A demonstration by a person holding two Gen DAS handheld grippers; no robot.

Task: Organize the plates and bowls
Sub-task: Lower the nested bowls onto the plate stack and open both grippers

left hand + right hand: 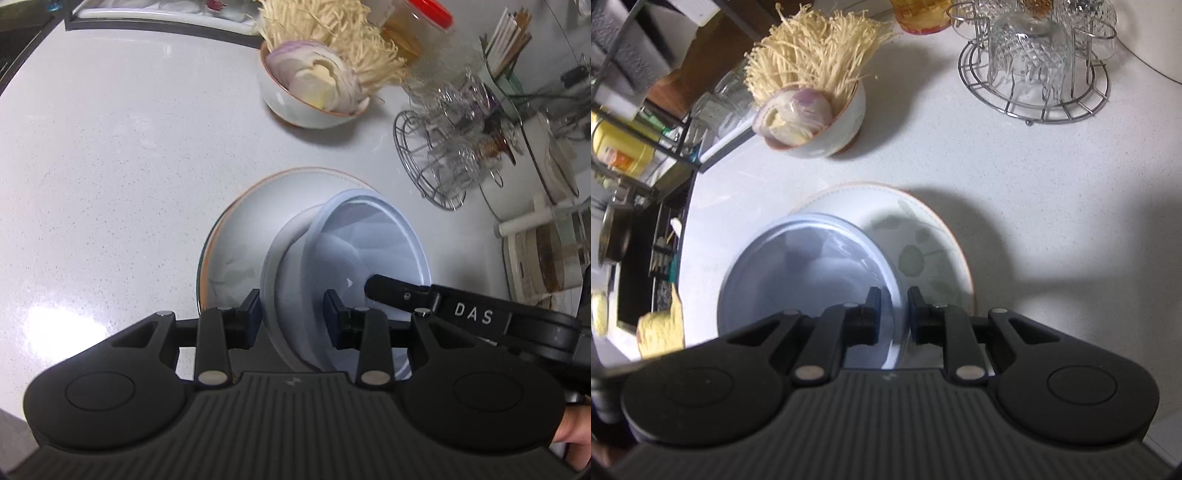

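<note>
The pale blue bowl (369, 254) sits tilted over the white plate (255, 218) with the thin orange rim, and both grippers have hold of it. The left gripper (291, 314) has its two fingers on either side of the bowl's near wall, one pad outside, one pad inside, pinching that wall and rim between them. In the same view the right gripper's finger (399, 293) reaches into the bowl from the right, just beyond the left gripper's inner pad.

From the right wrist, the right gripper (893, 314) is nearly closed, its pads (873, 314) squeezing the thin rim of the blue bowl (809, 273); the bowl spreads out to the left of the fingers and the leaf-printed plate (923, 243) shows ahead and to the right of them. Whether the bowl's base touches the plate, I cannot tell.

Further ahead of the fingers stands a white bowl (827, 136) loaded with enoki mushrooms (809, 55) and a cut red onion (798, 110), all on the speckled white countertop (122, 147). Off to the right beyond the fingertips, a wire rack (1034, 74) holds upturned cut-glass tumblers (1030, 48)
</note>
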